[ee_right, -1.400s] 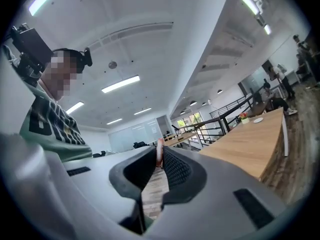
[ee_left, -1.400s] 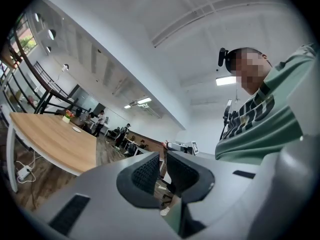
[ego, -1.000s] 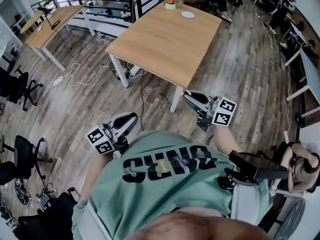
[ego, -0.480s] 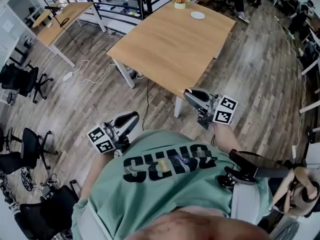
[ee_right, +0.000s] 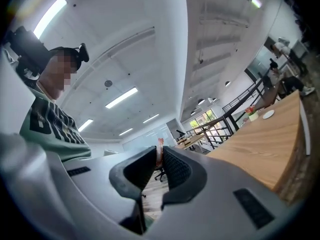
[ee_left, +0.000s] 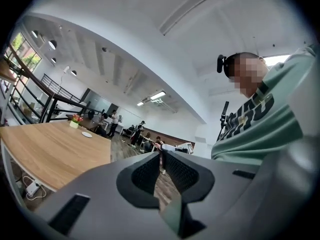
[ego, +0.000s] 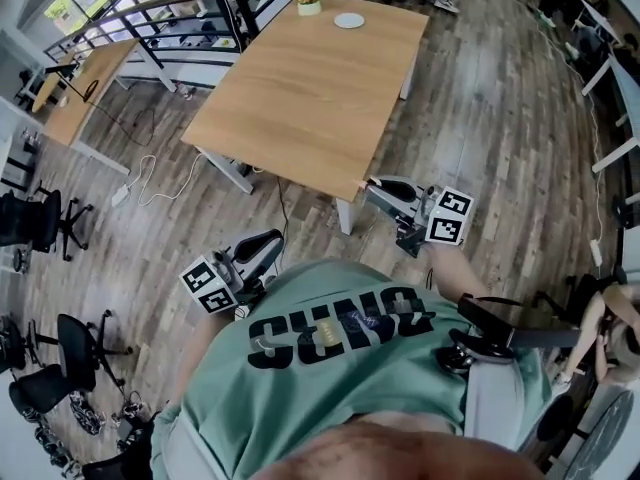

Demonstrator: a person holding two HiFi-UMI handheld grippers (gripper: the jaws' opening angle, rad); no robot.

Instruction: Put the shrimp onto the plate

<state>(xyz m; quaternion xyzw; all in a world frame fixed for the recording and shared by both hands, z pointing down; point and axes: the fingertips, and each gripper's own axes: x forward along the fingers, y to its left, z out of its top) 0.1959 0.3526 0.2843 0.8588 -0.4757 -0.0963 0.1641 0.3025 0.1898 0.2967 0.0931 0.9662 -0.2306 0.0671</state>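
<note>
A small white plate (ego: 349,20) lies at the far end of the wooden table (ego: 300,98); it also shows as the plate (ee_left: 86,134) in the left gripper view and the plate (ee_right: 268,114) in the right gripper view. My right gripper (ego: 378,190) hovers by the table's near corner, close to my body, shut on a thin pink-orange shrimp (ee_right: 159,152) that pokes out at its tips. My left gripper (ego: 264,245) is held low over the floor, left of the table, jaws together. A reddish sliver shows in its slit (ee_left: 159,151); what it is I cannot tell.
A flower pot (ego: 309,1) stands beside the plate. Black railings (ego: 190,18) and another desk (ego: 75,93) lie to the far left, office chairs (ego: 40,218) at left. Cables (ego: 160,173) trail over the wood floor near the table legs. People sit at desks far off.
My head has turned, so the table and plate sit further left in view. Both grippers stay close to my body; the left one has shifted slightly right.
</note>
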